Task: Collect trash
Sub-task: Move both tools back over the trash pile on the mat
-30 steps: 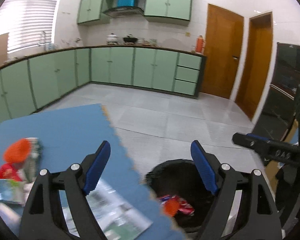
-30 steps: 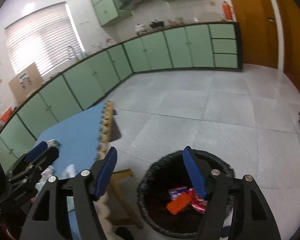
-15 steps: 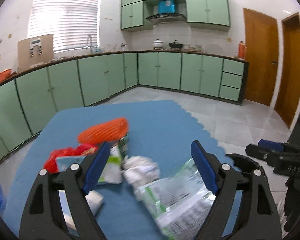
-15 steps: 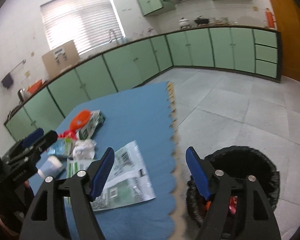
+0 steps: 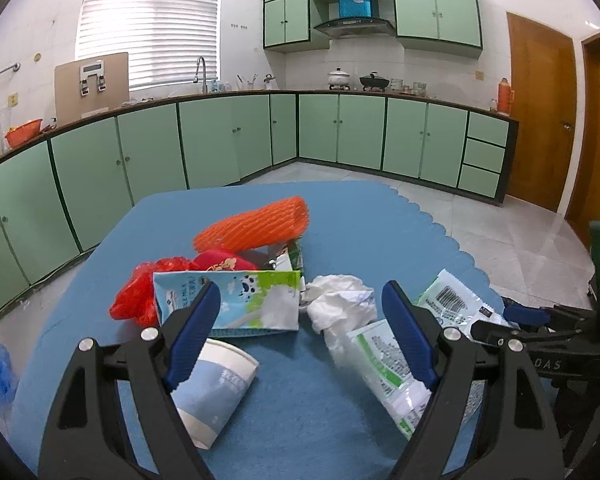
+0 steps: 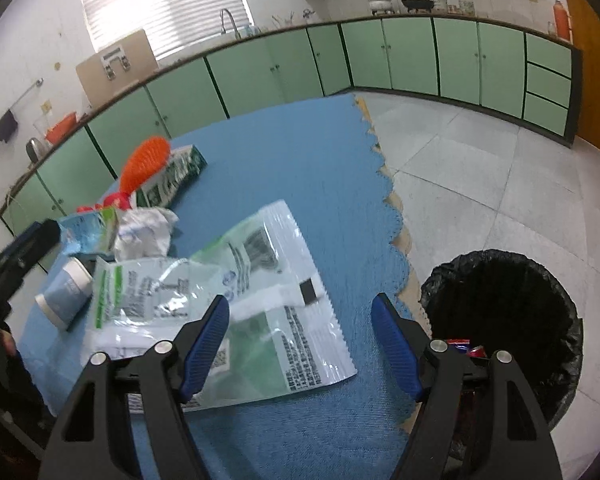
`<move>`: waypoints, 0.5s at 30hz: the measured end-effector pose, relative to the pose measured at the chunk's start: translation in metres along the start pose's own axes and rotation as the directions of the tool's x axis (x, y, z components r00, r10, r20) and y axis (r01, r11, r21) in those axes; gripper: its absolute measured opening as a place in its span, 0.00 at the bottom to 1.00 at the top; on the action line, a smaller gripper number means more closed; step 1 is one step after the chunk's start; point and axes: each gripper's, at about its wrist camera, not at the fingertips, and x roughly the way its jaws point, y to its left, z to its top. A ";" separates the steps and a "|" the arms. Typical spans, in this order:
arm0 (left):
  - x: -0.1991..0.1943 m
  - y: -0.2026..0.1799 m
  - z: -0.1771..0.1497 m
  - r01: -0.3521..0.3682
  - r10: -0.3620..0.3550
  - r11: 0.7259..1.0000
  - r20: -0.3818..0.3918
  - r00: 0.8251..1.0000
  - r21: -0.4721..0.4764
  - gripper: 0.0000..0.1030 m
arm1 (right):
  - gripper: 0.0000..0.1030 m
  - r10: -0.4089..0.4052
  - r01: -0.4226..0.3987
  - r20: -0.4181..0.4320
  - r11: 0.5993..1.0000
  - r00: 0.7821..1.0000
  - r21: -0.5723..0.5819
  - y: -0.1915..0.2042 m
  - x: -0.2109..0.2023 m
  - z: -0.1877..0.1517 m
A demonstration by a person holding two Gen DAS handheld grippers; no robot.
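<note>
Both claws gape, gripping nothing: the left claw (image 5: 300,320) hovers over a milk carton (image 5: 236,300) and crumpled tissue (image 5: 338,304) mid-bench (image 5: 360,220); the right claw (image 6: 300,334) hangs above a plastic wrapper (image 6: 268,280) near the bench's scalloped edge, beside the black bin (image 6: 504,312).

Blue foam table mat (image 5: 340,232): bearing all the loose litter.
Orange foam fruit net (image 5: 256,224): at the back, resting on the green-and-white carton (image 6: 172,178).
Blue-and-white milk carton (image 5: 236,300): in front of that net; red crinkled plastic bag (image 5: 136,296) touching its left side.
Crumpled white tissue (image 5: 338,300): just right of the milk carton.
White paper cup (image 5: 216,392): lying on its side, nearest on the left.
Clear printed plastic bags (image 6: 260,288): right of the tissue, overlapping.
Black-lined round trash bin (image 6: 504,320): on the floor, beside the mat's right edge.
</note>
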 end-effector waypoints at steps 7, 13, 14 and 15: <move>0.004 0.004 -0.002 0.004 -0.004 1.000 -0.009 1.000 -0.014 0.78 | 0.48 -0.001 0.000 -0.016 0.998 1.000 -0.058 0.011 0.004 -0.001; 0.004 0.008 -0.003 -0.001 0.001 1.000 -0.011 1.000 -0.021 0.78 | 0.21 -0.004 0.002 -0.017 0.997 1.000 -0.083 0.014 0.003 -0.002; 0.004 0.009 -0.003 -0.003 0.003 1.000 -0.012 1.000 -0.023 0.78 | 0.21 0.005 -0.006 -0.019 0.997 1.000 -0.078 0.012 0.002 -0.001; 0.003 0.010 -0.003 -0.005 0.005 1.000 -0.012 1.000 -0.024 0.78 | 0.21 0.007 -0.009 -0.018 0.997 1.000 -0.076 0.012 0.001 0.000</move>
